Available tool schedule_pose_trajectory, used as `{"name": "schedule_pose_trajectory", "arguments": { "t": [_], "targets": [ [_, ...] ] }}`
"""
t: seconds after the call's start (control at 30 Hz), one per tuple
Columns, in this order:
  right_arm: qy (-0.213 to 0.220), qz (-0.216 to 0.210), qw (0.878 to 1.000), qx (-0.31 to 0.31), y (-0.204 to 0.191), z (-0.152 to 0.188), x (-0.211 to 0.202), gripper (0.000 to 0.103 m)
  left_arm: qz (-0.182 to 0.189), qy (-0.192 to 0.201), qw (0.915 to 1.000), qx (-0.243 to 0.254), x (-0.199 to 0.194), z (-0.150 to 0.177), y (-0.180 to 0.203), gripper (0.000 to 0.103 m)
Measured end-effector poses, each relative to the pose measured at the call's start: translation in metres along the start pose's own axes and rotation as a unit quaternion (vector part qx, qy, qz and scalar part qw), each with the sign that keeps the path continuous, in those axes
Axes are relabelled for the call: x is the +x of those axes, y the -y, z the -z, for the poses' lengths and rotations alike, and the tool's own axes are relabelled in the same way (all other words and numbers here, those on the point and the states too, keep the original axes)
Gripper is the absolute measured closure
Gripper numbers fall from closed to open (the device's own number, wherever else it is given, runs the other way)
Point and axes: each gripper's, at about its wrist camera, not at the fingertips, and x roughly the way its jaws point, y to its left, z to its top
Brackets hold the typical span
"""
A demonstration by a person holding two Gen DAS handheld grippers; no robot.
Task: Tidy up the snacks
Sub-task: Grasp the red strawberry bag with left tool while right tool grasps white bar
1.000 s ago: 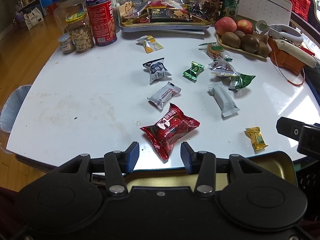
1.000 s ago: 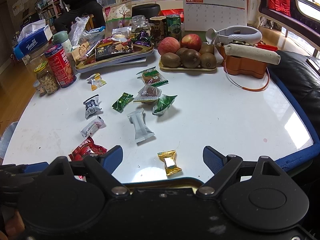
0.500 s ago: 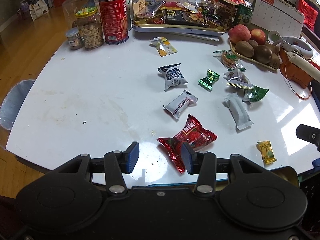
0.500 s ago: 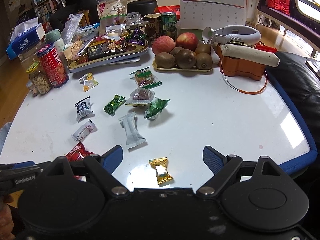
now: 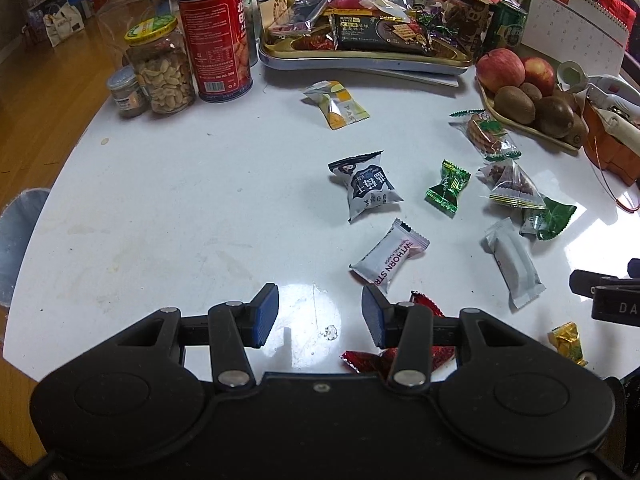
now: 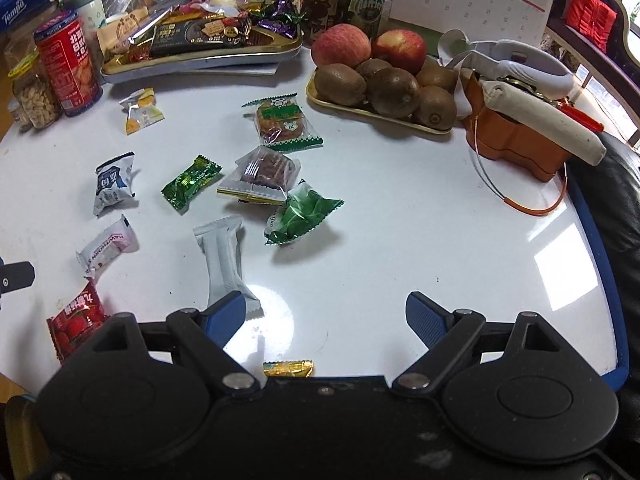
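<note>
Left gripper (image 5: 318, 314) released over bare surface (image 5: 168, 208), red snack packet (image 5: 400, 354) lower right under its right finger, long axis slanting; right gripper (image 6: 324, 318) released, gold candy (image 6: 288, 368) just below.

Red strawberry-print packet (image 6: 76, 326); gold candy (image 6: 288, 368) — glossy white table (image 6: 400, 220).
</note>
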Motion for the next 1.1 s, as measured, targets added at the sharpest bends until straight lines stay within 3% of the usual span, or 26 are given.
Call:
{"name": "schedule_pose_trajectory", "arguments": {
  "t": [0.27,0.43,0.57,0.73,0.83,0.97,1.1],
  "targets": [
    [-0.014,-0.011,1.000,-0.015,-0.015,-0.013,0.028,0.011,0.031,-0.026,0.9974,0.060,0.016,0.003,0.015,0.050],
    [-0.022,-0.013,0.999,-0.022,-0.022,-0.016,0.041,0.011,0.043,-0.036,0.9908,0.123,0.022,0.005,0.029,0.050],
    [-0.016,-0.016,0.999,-0.025,-0.027,-0.019,0.044,0.011,0.069,-0.044,0.9815,0.173,0.019,0.005,0.034,0.050],
    [-0.011,-0.032,0.998,-0.045,-0.033,-0.019,0.040,0.011,0.128,-0.012,0.9696,0.208,-0.002,0.006,0.034,0.049],
    [-0.006,-0.035,0.998,-0.052,-0.035,-0.020,0.039,0.011,0.110,0.010,0.9632,0.245,-0.004,0.012,0.047,0.049],
    [-0.012,-0.043,0.998,-0.046,-0.037,-0.019,0.044,0.011,0.078,0.010,0.9507,0.300,0.003,0.020,0.060,0.050],
    [-0.013,-0.047,0.998,-0.049,-0.040,-0.019,0.050,0.012,0.100,0.008,0.9394,0.328,0.004,0.023,0.061,0.050]
  ]
}}
